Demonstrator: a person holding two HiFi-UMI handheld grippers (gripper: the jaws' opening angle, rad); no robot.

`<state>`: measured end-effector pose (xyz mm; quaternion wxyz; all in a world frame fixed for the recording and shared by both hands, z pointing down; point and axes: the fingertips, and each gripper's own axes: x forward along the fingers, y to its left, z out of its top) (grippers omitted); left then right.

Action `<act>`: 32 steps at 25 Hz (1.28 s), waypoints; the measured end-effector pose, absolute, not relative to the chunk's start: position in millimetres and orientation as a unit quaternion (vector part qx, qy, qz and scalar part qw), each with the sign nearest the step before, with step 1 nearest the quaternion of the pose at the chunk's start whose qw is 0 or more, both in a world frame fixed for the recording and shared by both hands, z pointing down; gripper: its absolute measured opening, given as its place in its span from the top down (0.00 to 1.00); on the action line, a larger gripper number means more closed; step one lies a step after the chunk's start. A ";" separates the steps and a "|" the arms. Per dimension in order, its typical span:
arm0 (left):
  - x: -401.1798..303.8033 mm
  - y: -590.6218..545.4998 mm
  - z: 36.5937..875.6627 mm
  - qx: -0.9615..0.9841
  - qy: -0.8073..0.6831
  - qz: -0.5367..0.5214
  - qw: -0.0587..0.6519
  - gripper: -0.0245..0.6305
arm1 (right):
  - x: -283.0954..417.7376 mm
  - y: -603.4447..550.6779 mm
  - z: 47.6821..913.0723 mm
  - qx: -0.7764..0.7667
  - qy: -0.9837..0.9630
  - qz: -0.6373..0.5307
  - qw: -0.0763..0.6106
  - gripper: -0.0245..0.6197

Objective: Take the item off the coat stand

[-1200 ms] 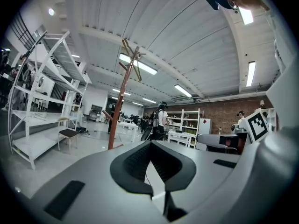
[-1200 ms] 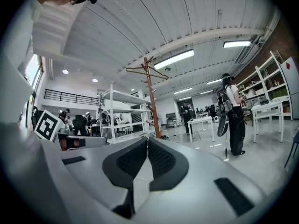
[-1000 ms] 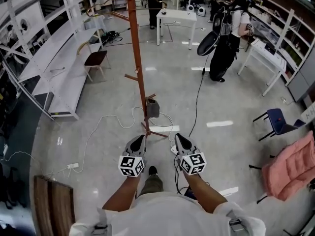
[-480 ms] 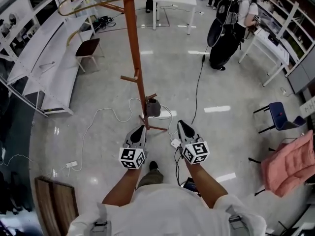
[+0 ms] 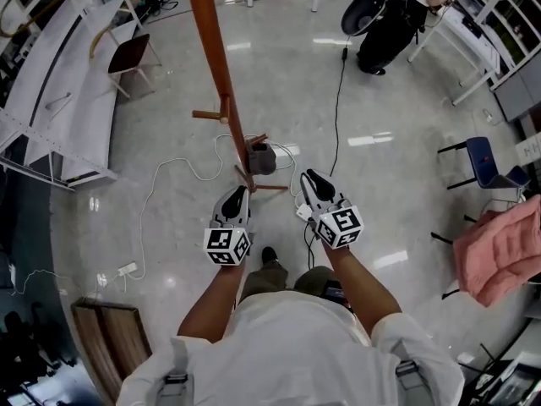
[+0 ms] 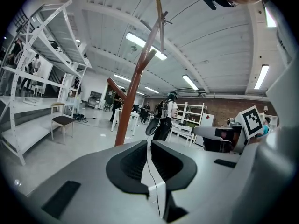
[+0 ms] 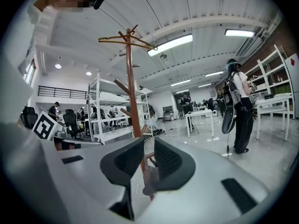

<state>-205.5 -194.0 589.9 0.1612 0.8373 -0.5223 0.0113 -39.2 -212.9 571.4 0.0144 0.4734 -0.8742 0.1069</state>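
The orange-brown coat stand rises from the floor just ahead of me, its feet close in front of both grippers. In the right gripper view a wooden hanger hangs across the top pegs of the pole. The left gripper view shows the pole leaning up to the ceiling. My left gripper is empty, its jaws just beginning to part with only a slit between them. My right gripper is opening, nothing between its jaws. Both are low, far below the hanger.
A grey box sits at the stand's foot, with white cable and a power strip on the floor. White shelving and a brown chair stand left. A person, a blue chair and a pink cushion are right.
I have come closer to the stand, whose pole now looms larger and nearer. Both grippers stay low in front of me; the right one has shifted slightly up and forward.
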 end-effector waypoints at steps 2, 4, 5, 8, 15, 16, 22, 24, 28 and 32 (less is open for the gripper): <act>-202.6 -206.3 599.9 0.834 -0.524 0.017 0.172 0.91 | -39.4 -225.1 583.7 0.465 -0.877 0.118 0.025 0.83; -198.6 -218.8 610.2 0.830 -0.526 0.027 0.181 0.90 | -38.5 -238.4 595.6 0.460 -0.878 0.128 0.033 0.82; -196.1 -224.9 615.8 0.829 -0.528 0.033 0.184 0.89 | -37.9 -245.4 601.3 0.458 -0.878 0.131 0.036 0.82; -189.1 -242.8 635.0 0.820 -0.535 0.050 0.195 0.85 | -39.7 -268.5 620.4 0.447 -0.882 0.142 0.045 0.82; -176.2 -281.8 696.1 0.792 -0.562 0.090 0.220 0.82 | -51.0 -318.6 690.4 0.395 -0.899 0.173 0.078 0.81; -174.9 -285.3 705.5 0.787 -0.567 0.095 0.223 0.81 | -52.2 -321.9 701.0 0.387 -0.901 0.177 0.083 0.81; -162.5 -302.8 754.1 0.757 -0.596 0.110 0.244 0.76 | -62.6 -337.4 749.6 0.341 -0.915 0.187 0.108 0.79; -163.5 -310.0 767.7 0.746 -0.608 0.113 0.249 0.75 | -68.2 -347.6 761.3 0.328 -0.919 0.184 0.114 0.78; -168.7 -317.8 787.2 0.722 -0.633 0.110 0.256 0.73 | -79.7 -357.9 780.7 0.297 -0.930 0.177 0.128 0.76; -169.8 -323.0 800.4 0.712 -0.645 0.107 0.256 0.72 | -87.8 -355.9 804.0 0.277 -0.934 0.169 0.148 0.75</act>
